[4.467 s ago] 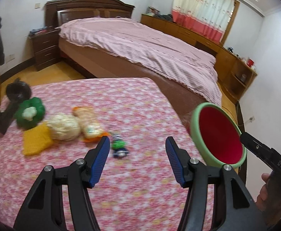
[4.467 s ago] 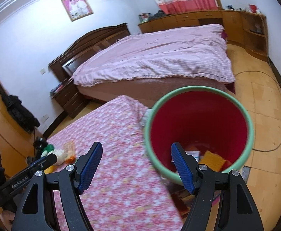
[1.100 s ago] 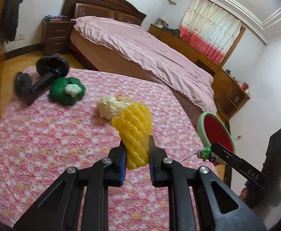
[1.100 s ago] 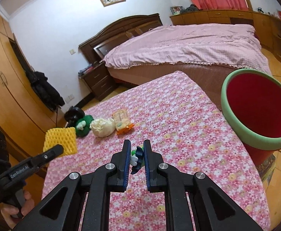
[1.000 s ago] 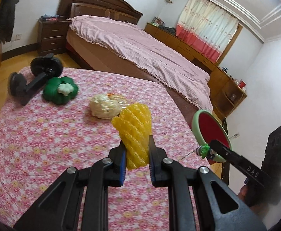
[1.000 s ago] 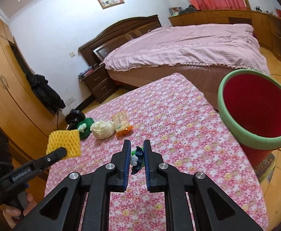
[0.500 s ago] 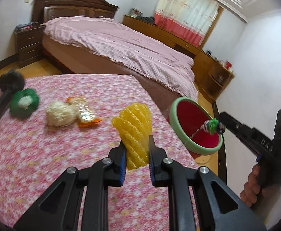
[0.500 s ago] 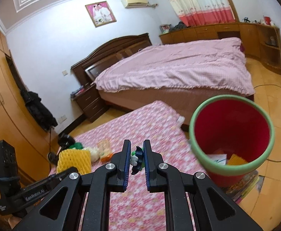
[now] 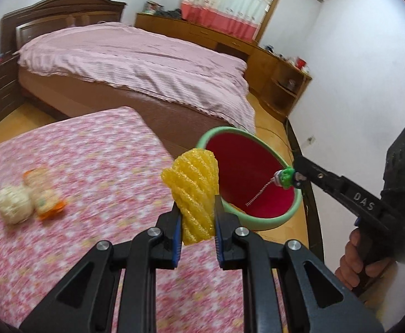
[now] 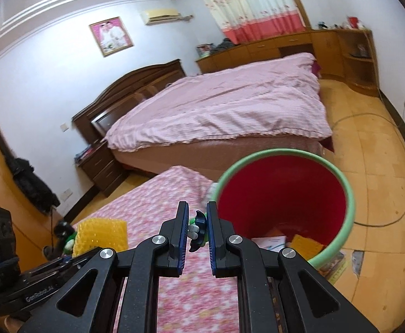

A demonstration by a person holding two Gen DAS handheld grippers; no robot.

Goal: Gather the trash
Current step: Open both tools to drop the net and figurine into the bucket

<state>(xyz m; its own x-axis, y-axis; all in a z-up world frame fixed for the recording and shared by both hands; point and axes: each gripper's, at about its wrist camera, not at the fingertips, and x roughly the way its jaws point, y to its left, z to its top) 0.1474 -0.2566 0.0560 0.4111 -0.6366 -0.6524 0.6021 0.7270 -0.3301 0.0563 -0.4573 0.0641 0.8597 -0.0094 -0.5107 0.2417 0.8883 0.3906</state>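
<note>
Pinching yellow foam fruit net (image 9: 195, 194) low down in left gripper (image 9: 196, 222), beside red bin (image 9: 258, 216); soft, weightless, squashes easily. Right gripper (image 10: 197, 229) clamped on small green toy (image 10: 198, 231), springy tail dangling over bin; looks light, snaggy.

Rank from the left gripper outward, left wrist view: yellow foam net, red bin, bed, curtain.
1. yellow foam net: clamped in the left gripper.
2. red bin: just ahead, to the right, past the table edge.
3. bed: beyond the table, centre-left.
4. curtain: on the far wall, top.
</note>
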